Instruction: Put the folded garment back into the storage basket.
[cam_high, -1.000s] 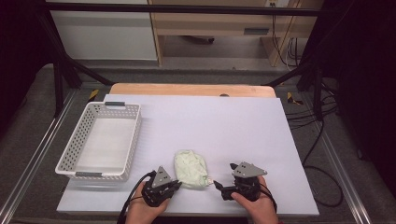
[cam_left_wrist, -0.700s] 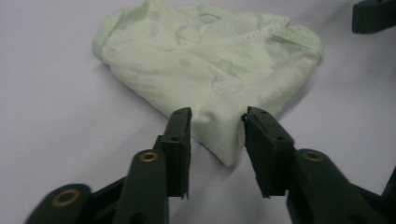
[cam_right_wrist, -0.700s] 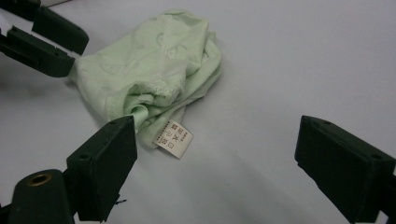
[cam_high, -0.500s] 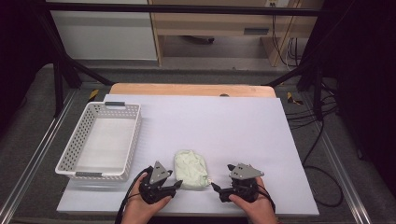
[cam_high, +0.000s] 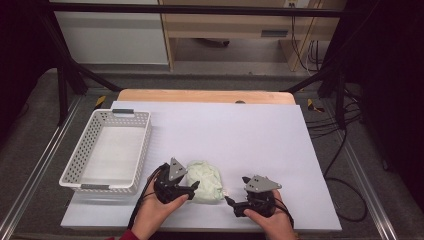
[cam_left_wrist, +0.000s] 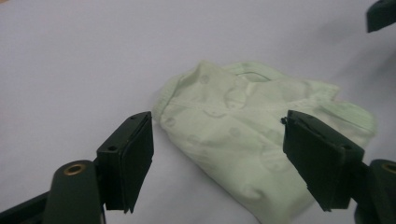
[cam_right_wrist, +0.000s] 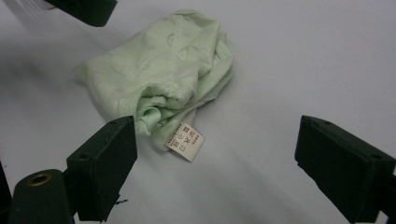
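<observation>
Lying crumpled on the white table sheet (cam_high: 240, 135), the pale green garment (cam_high: 204, 181) is the landmark for all places below. It sits near the front edge of the sheet, between the two grippers and to the right of the white plastic basket (cam_high: 92, 150), which stands apart from it.

How the cloth is folded is hard to make out; the layers hide each other, and in the left gripper view its far right edge is blurred. A faint printed pattern shows on the fabric, too pale to tell what it pictures. In the right gripper view a small white label (cam_right_wrist: 185, 141) sticks out from the near edge of the garment. It carries red characters, but they are too small and soft to read.

The left gripper (cam_high: 192, 187) is just beside the left side of the garment. Its jaws have just been opening, and now they stand wide apart in the left gripper view, with the garment seen between them farther off and no pad pressing on it.

The right gripper (cam_high: 231, 201) is near the right front corner of the garment, its tips pointing toward the cloth. Its jaws are spread wide too and hold nothing. Both forearms are cut off by the bottom edge of the high view.
</observation>
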